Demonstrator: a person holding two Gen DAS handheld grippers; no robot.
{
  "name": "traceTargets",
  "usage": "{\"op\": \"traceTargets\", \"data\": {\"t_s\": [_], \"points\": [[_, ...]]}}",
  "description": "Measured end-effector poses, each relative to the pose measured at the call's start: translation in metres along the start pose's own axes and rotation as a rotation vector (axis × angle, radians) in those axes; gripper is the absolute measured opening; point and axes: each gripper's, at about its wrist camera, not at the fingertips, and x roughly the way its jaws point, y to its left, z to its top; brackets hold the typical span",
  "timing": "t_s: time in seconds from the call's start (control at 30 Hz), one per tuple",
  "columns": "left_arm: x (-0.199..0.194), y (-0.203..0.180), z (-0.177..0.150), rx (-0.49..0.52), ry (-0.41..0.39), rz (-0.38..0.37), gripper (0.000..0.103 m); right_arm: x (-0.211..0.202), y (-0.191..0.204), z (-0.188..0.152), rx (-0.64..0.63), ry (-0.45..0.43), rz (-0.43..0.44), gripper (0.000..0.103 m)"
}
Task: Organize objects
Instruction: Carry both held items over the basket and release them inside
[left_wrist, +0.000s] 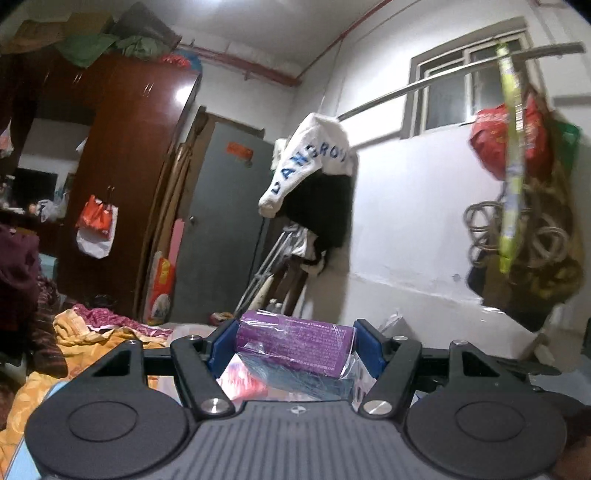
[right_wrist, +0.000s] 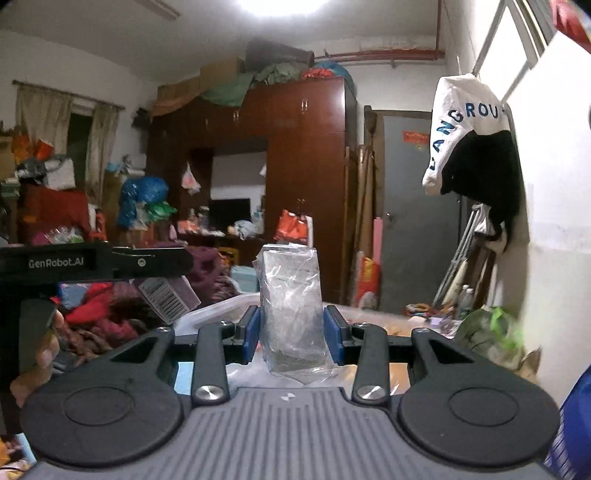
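purple box (left_wrist: 295, 341): crosswise, clamped by left gripper (left_wrist: 294, 350) | wrapped box (right_wrist: 291, 306): upright, clamped by right gripper (right_wrist: 292, 332)

Harsh ceiling light (right_wrist: 280, 5), glare above; edges bowed, perhaps motion-blurred.

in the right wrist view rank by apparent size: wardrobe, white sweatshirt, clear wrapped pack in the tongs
1. wardrobe
2. and 3. white sweatshirt and clear wrapped pack: similar apparent size, and the pack sits close to the camera, so no firm ranking.
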Motion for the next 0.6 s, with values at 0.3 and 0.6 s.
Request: {"op": "traceTargets", "data": {"t_s": [0.3,0.6], "points": [[0.092,0.004,-0.009,-0.048,0.185,0.11,0.093,0.073,-0.033,0.002,-0.033,0.179,-0.11,0.084],[0.063,-0.014,-0.018,0.138,0.148,0.207,0.102,0.031,-0.045,-0.005,0.054,0.107,-0.035,0.103]]}}
